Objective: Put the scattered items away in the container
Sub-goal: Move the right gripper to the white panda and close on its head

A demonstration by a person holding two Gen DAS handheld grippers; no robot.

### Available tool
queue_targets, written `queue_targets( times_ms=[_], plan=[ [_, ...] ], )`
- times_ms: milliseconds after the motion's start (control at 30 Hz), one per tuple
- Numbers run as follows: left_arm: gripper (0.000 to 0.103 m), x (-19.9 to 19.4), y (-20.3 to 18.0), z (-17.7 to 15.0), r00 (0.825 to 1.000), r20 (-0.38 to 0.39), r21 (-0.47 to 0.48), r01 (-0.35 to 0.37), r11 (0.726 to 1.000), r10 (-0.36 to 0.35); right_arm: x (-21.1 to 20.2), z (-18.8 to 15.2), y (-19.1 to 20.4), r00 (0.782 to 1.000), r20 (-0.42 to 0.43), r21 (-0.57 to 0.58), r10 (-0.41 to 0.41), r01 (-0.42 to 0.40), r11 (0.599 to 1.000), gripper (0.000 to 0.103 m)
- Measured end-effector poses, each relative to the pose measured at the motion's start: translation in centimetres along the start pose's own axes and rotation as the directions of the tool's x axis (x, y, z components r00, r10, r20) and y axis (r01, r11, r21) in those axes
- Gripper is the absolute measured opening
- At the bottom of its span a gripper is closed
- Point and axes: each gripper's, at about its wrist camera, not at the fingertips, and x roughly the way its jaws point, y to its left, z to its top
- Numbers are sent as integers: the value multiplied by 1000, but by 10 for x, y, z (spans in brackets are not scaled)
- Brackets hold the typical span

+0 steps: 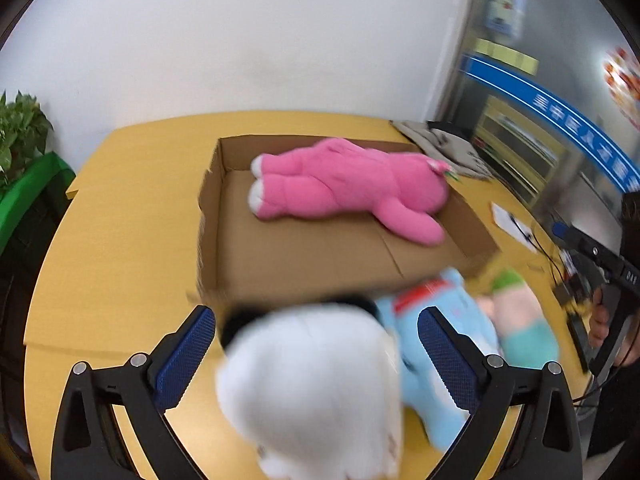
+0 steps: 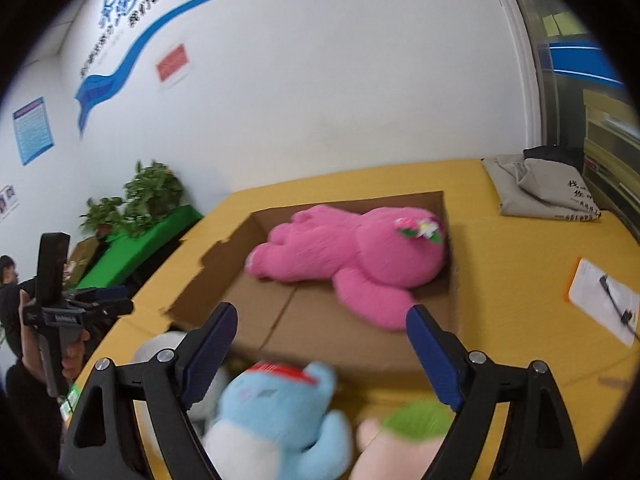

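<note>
The cardboard box [image 1: 328,248] sits mid-tabletop [image 1: 120,216] with the pink plush [image 1: 344,188] already lying inside, its long axis running left to right. The left gripper [image 1: 316,356] has its fingers spread around a white plush [image 1: 312,392] that lies between them, close to the camera — the box lies straight ahead, just beyond. The right gripper [image 2: 320,356] is spread too, holding nothing, over the blue plush [image 2: 276,412] and a pink-and-green plush [image 2: 400,432] on the near side. Left looks nearer a grasp.

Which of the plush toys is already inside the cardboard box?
Only the pink plush lies inside the cardboard box. The white plush, blue plush and green-capped one remain outside.
</note>
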Motion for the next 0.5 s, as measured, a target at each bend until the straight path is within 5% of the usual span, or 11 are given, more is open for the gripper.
queue_targets(
  times_ms=[200, 500],
  plan=[
    [103, -19, -33, -53, 999, 10, -6, 35, 999, -34, -21, -59, 45, 997, -71, -30, 30, -33, 999, 87],
    [103, -25, 7, -74, 999, -9, -132, 41, 990, -43, -11, -109, 106, 981, -149, -66, 125, -136, 989, 87]
  ],
)
